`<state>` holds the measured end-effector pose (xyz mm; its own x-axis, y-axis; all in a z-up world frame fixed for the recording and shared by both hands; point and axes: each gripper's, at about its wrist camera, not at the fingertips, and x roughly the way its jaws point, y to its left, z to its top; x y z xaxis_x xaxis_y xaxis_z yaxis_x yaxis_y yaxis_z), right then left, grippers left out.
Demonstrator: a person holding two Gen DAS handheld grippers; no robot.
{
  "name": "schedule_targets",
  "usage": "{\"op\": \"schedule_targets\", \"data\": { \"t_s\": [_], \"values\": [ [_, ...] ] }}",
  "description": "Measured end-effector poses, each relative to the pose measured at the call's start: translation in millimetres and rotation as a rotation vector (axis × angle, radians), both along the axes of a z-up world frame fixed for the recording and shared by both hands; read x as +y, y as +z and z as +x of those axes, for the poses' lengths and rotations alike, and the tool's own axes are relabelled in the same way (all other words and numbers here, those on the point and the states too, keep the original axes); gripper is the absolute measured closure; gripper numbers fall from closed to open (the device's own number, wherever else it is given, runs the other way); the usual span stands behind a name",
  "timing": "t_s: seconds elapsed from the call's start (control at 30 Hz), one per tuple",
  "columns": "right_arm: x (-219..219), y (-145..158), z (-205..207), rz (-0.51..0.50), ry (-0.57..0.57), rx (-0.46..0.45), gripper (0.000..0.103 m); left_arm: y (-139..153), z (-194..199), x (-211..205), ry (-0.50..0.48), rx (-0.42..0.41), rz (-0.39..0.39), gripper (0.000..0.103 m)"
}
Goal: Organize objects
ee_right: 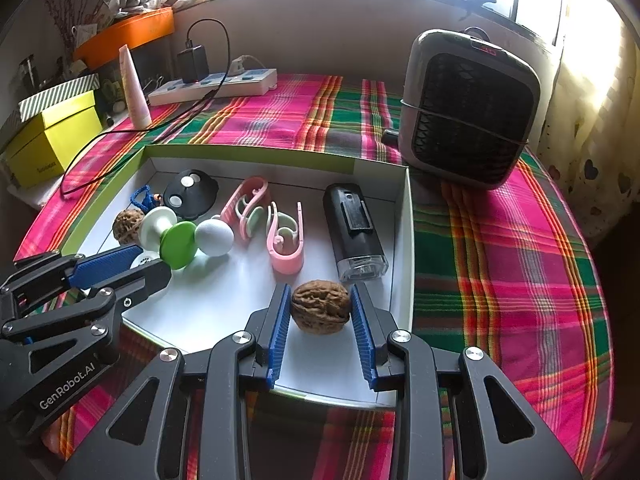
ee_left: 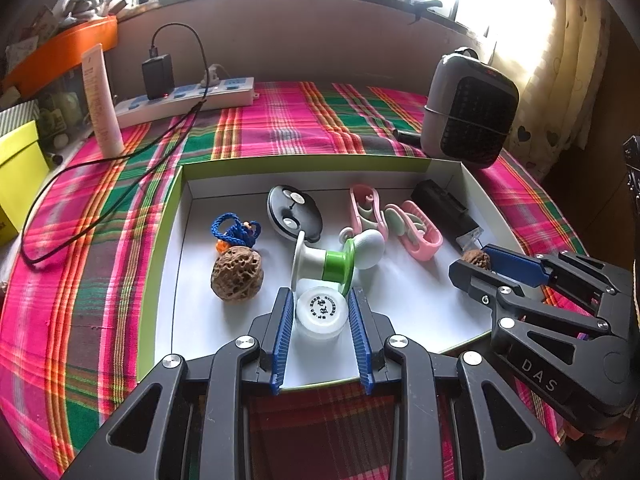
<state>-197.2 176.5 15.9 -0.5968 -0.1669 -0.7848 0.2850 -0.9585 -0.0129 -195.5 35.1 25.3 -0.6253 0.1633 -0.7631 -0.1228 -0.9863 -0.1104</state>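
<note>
Walnut (ee_right: 320, 306) seated between blue pads of right gripper (ee_right: 320, 308), both pads against shell, at near right corner of white tray (ee_right: 402, 240). White round cap (ee_left: 321, 311) seated between pads of left gripper (ee_left: 321, 314), pads touching its sides, near tray's front edge. Second walnut (ee_left: 237, 273) loose at tray left, beside blue cord (ee_left: 234, 230). Green-and-white spool (ee_left: 324, 264) just behind cap. Pink clips (ee_right: 284, 236) and black device (ee_right: 354, 228) further back.
</note>
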Motion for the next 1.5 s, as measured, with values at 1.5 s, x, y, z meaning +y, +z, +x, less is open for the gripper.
{"op": "schedule_targets", "data": {
  "t_s": [1.5],
  "values": [
    [2.2,23.2,47.6,-0.066,-0.034,0.083,0.059,25.1,48.3,-7.7,0.036,0.080,-0.030,0.067]
  ]
}}
